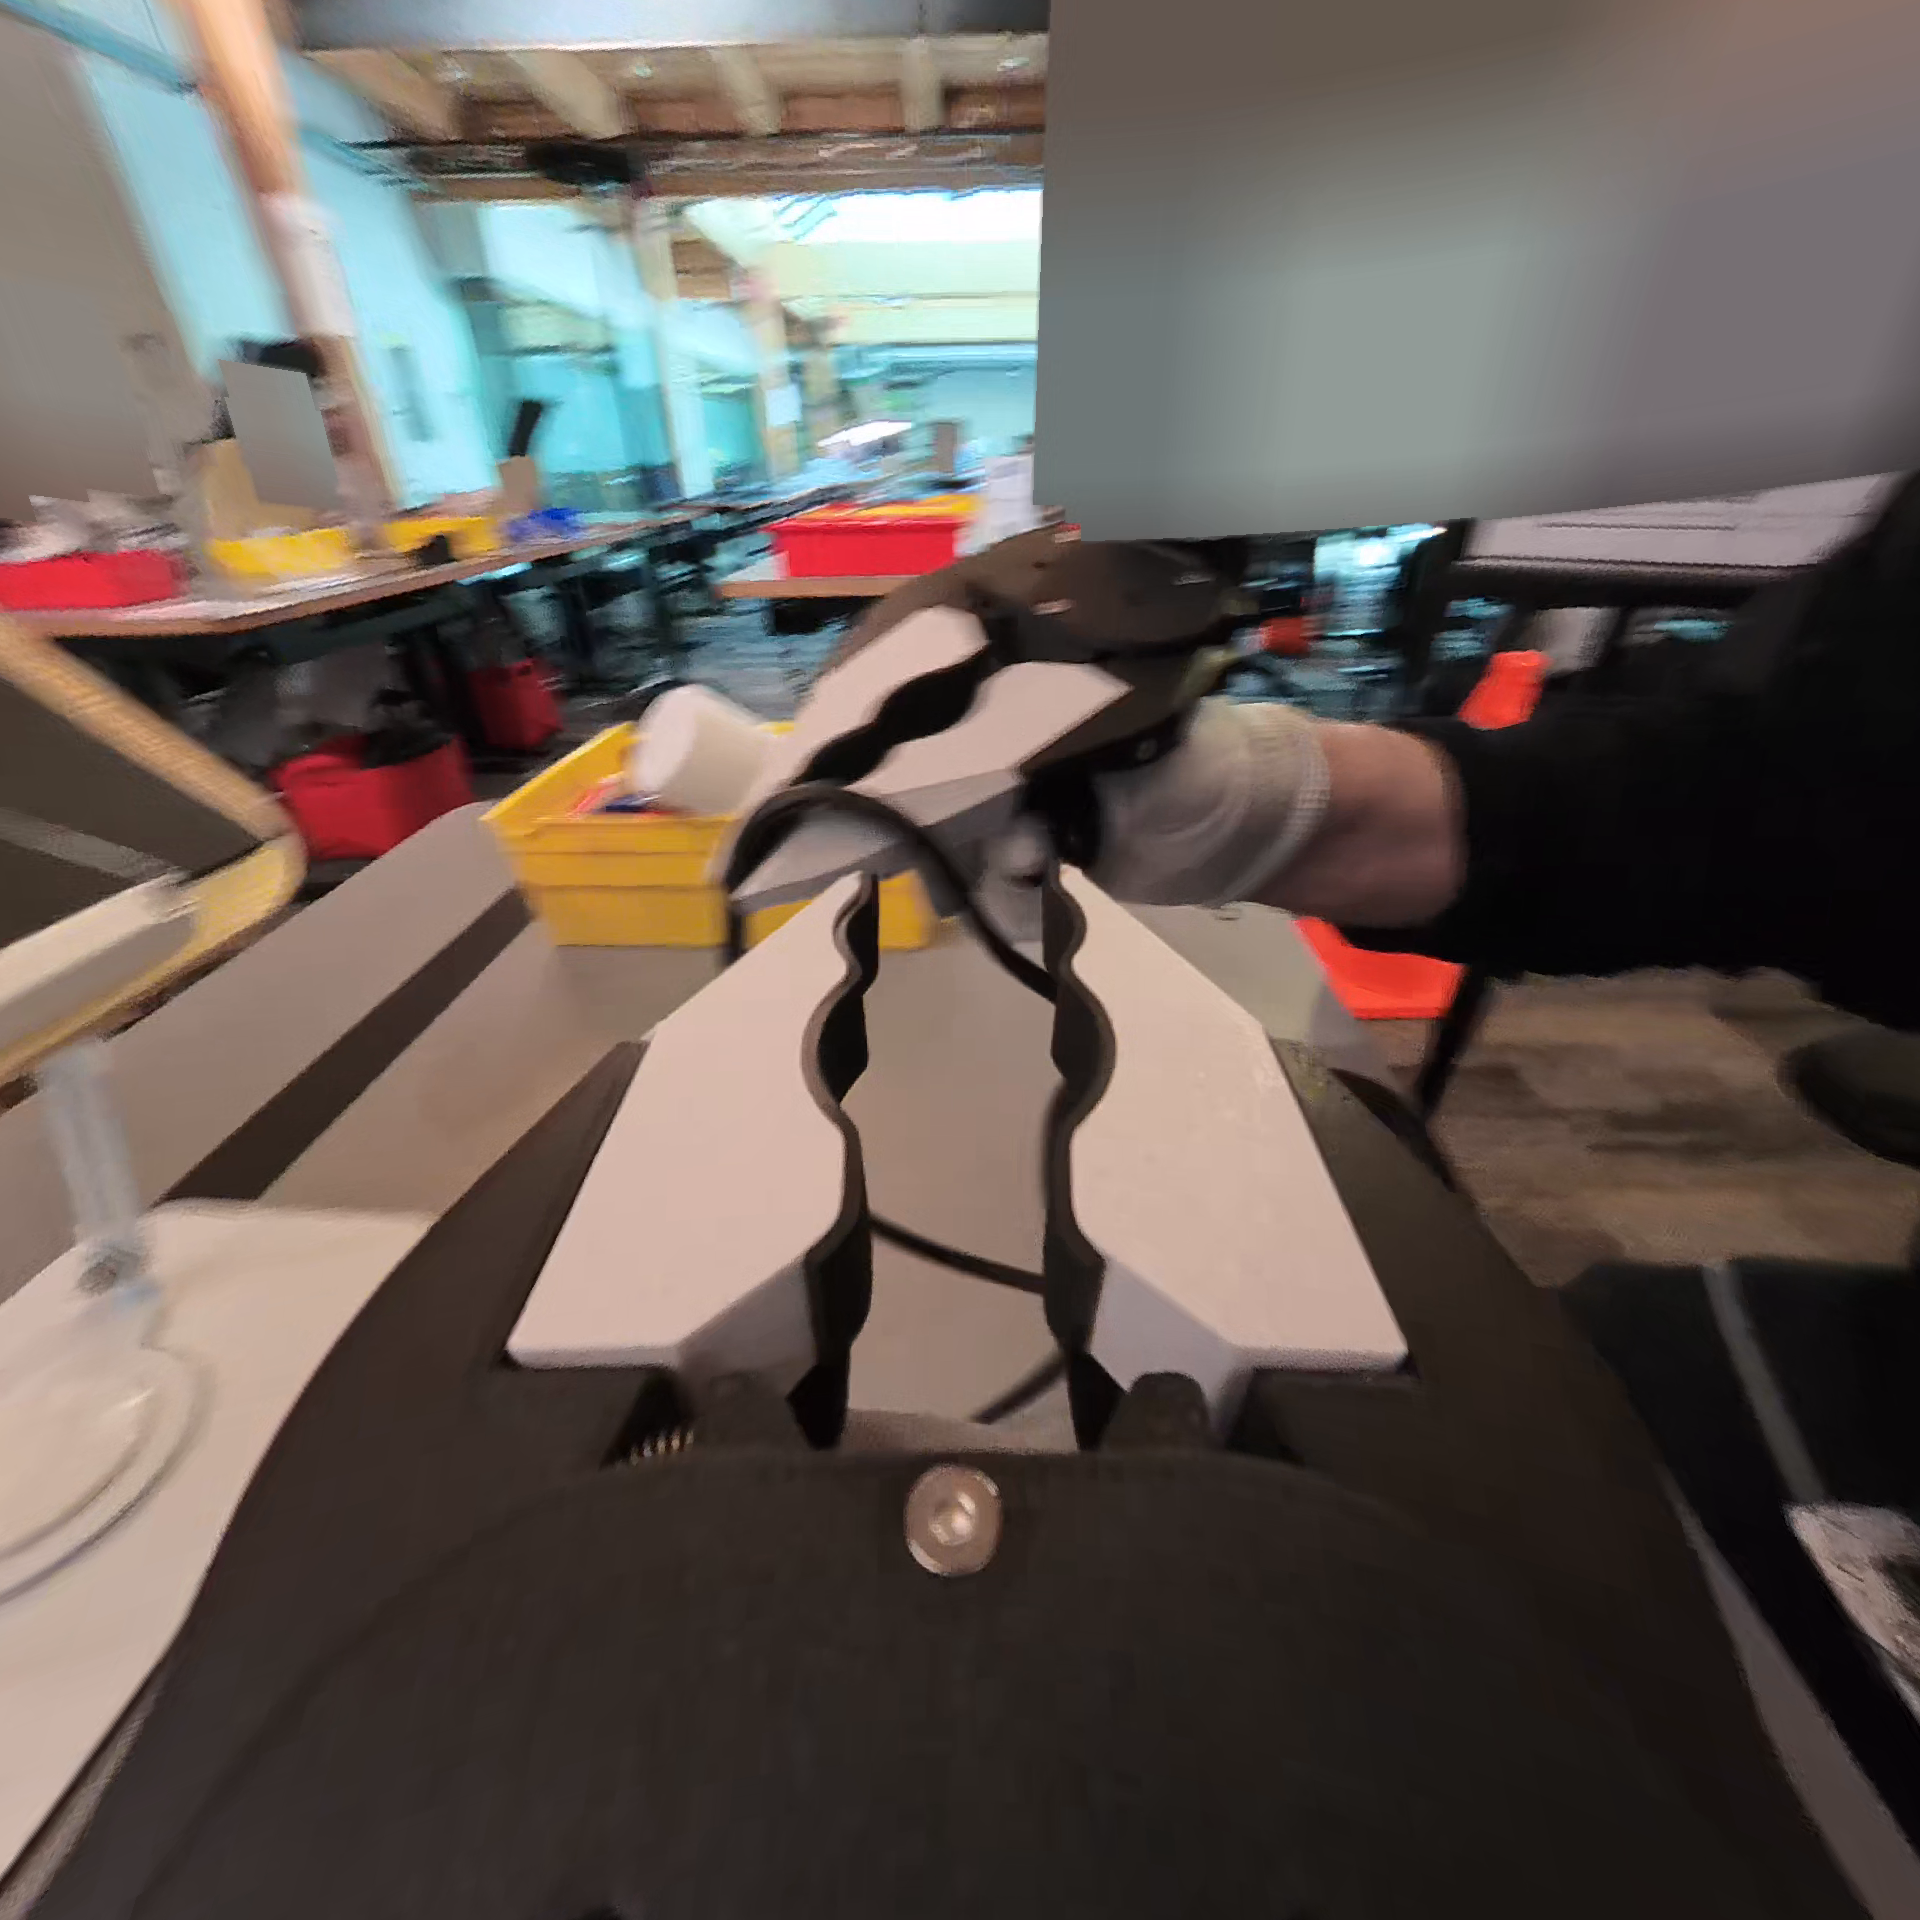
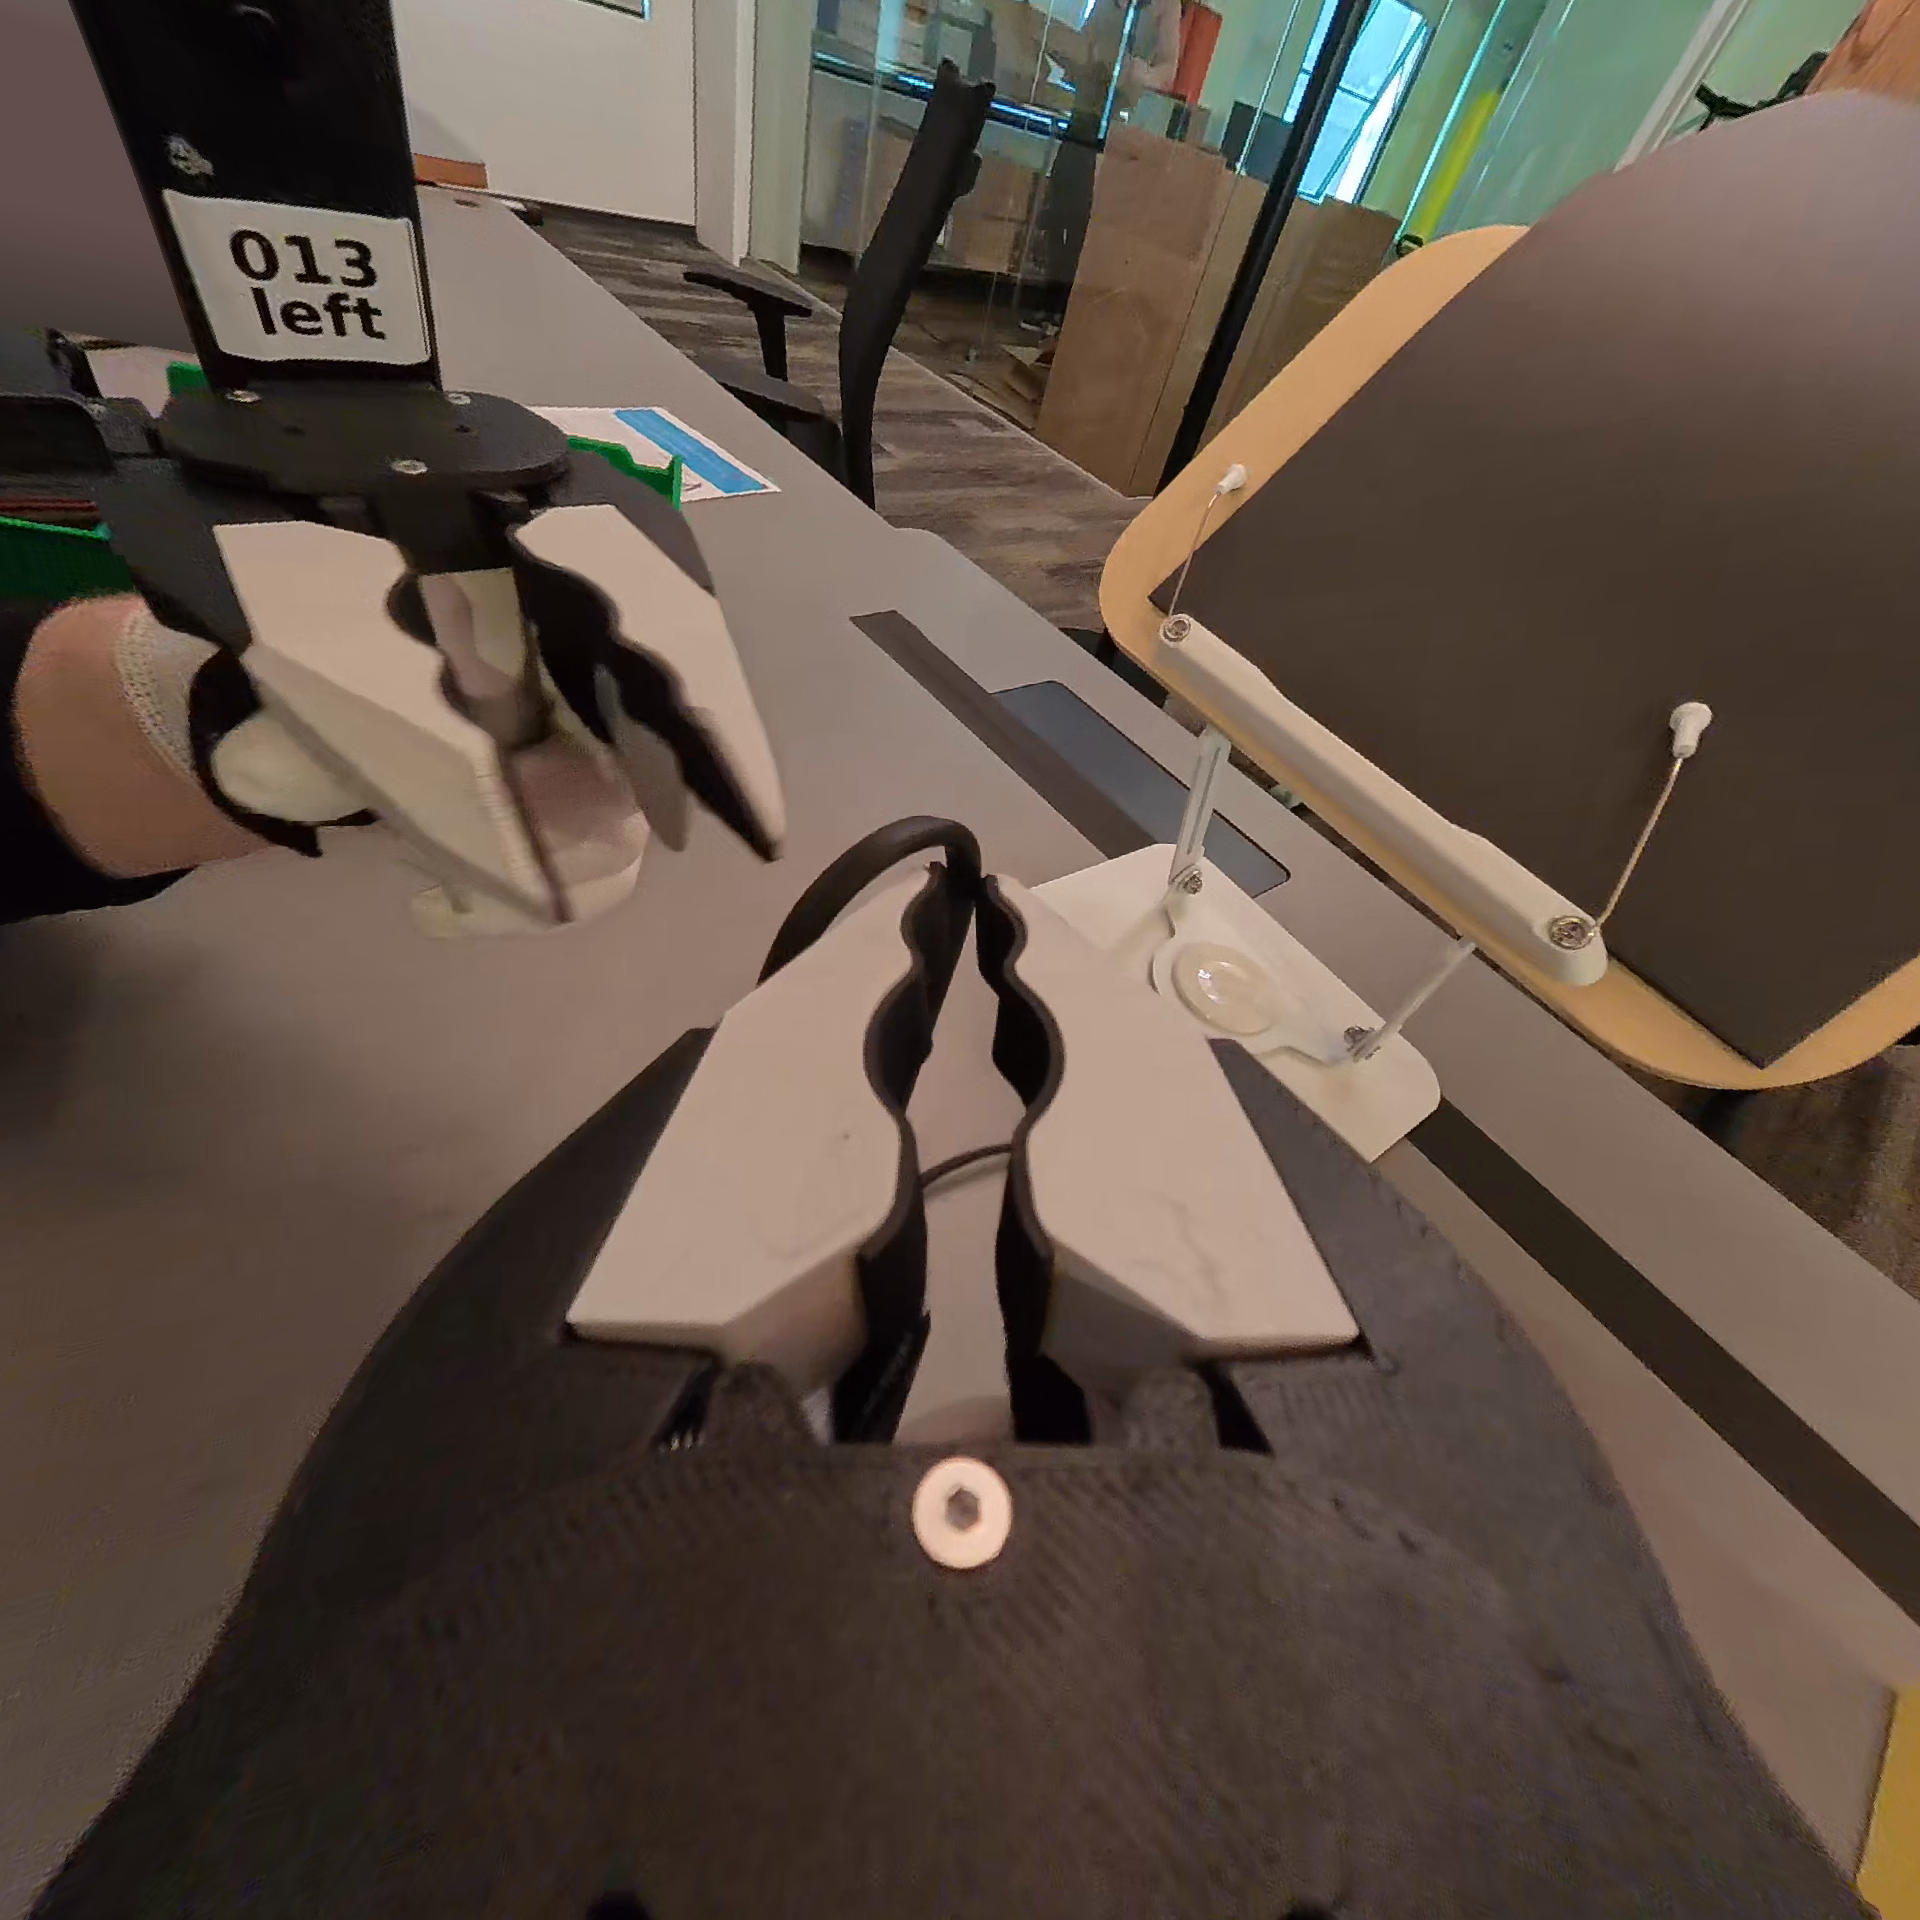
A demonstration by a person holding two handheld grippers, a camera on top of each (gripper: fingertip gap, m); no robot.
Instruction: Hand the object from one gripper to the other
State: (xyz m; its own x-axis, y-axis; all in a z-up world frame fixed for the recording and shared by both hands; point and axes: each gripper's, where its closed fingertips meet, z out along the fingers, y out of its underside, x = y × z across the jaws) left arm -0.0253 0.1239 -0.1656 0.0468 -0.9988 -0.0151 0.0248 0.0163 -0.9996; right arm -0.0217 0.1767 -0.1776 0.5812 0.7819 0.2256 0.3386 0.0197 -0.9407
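Right fingers [image 2: 961, 894] pinch black cable [image 2: 831, 883]; left fingers [image 1: 961, 914] apart above grey table [image 2: 260, 1143]

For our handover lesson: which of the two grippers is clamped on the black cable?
The right gripper: its fingers pinch the black cable at their tips. The left gripper is open and empty.
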